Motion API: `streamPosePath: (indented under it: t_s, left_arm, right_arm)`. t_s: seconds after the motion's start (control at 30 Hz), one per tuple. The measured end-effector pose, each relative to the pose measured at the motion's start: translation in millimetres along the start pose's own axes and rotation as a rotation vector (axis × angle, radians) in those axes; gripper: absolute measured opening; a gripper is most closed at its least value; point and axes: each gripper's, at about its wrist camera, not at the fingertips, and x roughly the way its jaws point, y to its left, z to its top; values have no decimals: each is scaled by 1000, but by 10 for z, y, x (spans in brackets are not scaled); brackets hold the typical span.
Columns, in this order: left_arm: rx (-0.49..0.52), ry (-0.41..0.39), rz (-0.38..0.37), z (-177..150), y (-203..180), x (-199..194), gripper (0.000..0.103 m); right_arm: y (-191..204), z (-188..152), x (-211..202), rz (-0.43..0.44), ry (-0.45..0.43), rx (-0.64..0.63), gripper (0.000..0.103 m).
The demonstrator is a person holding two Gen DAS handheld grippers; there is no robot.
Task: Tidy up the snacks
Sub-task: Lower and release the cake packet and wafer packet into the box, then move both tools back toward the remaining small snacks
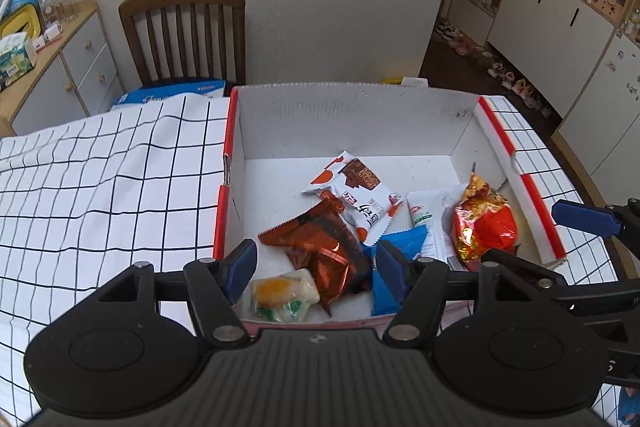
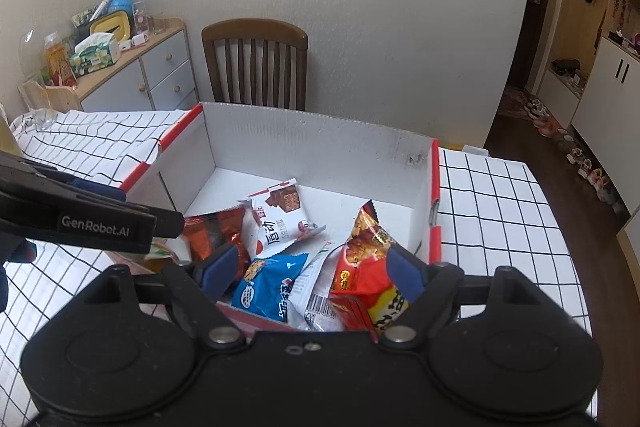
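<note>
A white cardboard box with red edges [image 1: 352, 115] [image 2: 304, 143] sits on the checked tablecloth and holds several snack packets. In the left wrist view I see a copper-red packet [image 1: 320, 247], a white chocolate-wafer packet [image 1: 360, 195], a blue packet [image 1: 404, 243], a red-gold packet [image 1: 484, 223] and a small yellow-green candy pack [image 1: 282, 293]. My left gripper [image 1: 316, 267] is open and empty above the box's near edge. My right gripper [image 2: 310, 269] is open and empty over the blue packet [image 2: 272, 287] and the red-gold packet [image 2: 360, 267].
A wooden chair [image 1: 188, 31] [image 2: 256, 63] stands behind the table. A sideboard with clutter [image 1: 48, 43] [image 2: 132, 67] is at the left. A blue-white box [image 1: 172, 93] lies at the table's far edge. White cabinets and shoes [image 1: 552, 27] are on the right.
</note>
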Motion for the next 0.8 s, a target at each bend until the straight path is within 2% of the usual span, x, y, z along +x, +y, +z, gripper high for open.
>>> streamPosePath:
  t_s: [0.5,0.7,0.73,0.8]
  left_arm:
    - [34,-81,-42,-190,-95,-642,65]
    - [78,-118,-47,-340,-123,-893,66]
    - [81,-123,-51,-362,-121,-930,67]
    - [83,-138,-62,-421,-113,-1013,79]
  right_arm:
    - [62,-102,-548,-5,-55,23,83]
    - [80,-192,-814,-6,-76,38,85]
    - [81,-212,-858,-5,-80,40,85]
    - [82,-250,-939,-6,-86,46,86]
